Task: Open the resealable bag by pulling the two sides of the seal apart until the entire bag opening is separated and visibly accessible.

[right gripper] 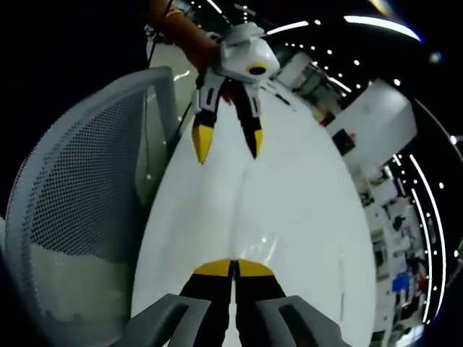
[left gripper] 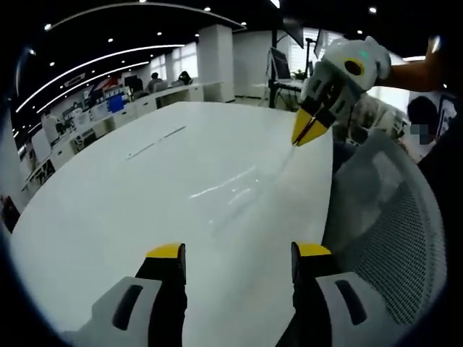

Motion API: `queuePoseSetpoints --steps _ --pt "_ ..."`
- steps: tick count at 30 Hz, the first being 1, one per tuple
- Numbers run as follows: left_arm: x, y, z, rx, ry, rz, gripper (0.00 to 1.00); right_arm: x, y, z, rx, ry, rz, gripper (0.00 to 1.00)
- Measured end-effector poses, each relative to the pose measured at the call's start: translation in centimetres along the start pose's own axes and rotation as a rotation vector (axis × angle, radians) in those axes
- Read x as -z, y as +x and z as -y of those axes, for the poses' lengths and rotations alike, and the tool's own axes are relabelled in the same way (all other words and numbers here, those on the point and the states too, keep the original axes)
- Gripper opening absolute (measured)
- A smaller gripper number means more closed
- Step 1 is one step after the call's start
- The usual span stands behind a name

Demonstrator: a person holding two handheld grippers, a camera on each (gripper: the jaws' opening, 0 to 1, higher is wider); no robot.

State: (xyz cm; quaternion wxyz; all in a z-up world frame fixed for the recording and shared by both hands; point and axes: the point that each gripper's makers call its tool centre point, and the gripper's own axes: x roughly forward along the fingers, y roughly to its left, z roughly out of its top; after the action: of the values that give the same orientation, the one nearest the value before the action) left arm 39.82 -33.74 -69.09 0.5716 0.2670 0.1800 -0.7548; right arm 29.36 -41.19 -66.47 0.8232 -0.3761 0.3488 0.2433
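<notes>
Left gripper view: table (left gripper: 145, 195) spreads ahead, mesh chair (left gripper: 391, 238) at its right edge, right gripper (left gripper: 309, 130) over far right of table; desks w/ monitors (left gripper: 108, 108) far left behind.

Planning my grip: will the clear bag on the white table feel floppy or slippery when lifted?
Probably floppy: the clear bag shows only as thin glossy creases trailing from the shut right gripper. Likely light and slippery too, given its shiny film lying flat on the table.

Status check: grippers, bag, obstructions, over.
Left gripper open above table. Right gripper shut. Bag too faint to confirm. Mesh chair beside table edge.
</notes>
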Motion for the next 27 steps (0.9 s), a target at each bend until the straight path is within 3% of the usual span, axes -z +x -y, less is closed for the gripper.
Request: queuePoseSetpoints --steps 14,22,27 --pt "-0.4 1.7 0.1 0.047 0.11 -0.038 0.46 -0.6 -0.3 -0.7 -0.007 0.038 0.026 0.0" --pt "-0.4 2.7 -0.1 0.064 0.188 -0.079 0.29 -0.4 -0.5 -0.5 -0.006 0.048 0.026 0.0" --pt "-0.4 2.8 0.1 0.084 0.209 -0.087 0.09 -0.3 -0.7 -0.4 -0.003 0.054 0.026 0.0"
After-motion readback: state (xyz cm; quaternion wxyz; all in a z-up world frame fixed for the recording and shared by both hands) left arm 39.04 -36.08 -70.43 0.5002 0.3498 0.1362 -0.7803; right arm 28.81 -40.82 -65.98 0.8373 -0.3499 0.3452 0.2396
